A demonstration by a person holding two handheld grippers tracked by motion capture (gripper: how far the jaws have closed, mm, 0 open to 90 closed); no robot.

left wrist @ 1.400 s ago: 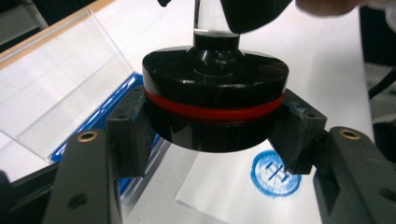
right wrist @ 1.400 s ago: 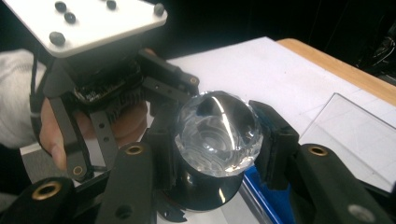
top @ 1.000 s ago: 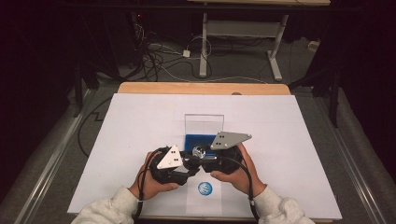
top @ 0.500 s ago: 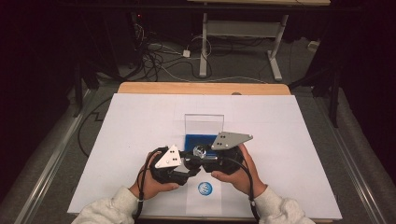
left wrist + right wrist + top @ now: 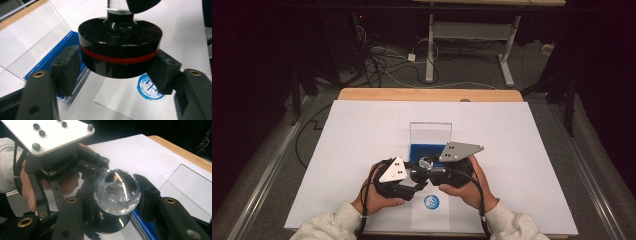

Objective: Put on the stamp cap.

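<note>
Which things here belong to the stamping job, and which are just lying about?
In the job: stamp, ink pad, clear lid, stamped paper.
Lying about: floor cables, desk frame.

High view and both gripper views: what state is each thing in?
Stamp: lifted off the paper, knob up.
Left gripper: jaws just opened, pads beside the stamp's base.
Right gripper: shut on the stamp's clear knob.
Ink pad case: lid open, upright.
Paper: stamped with a blue mark.
</note>
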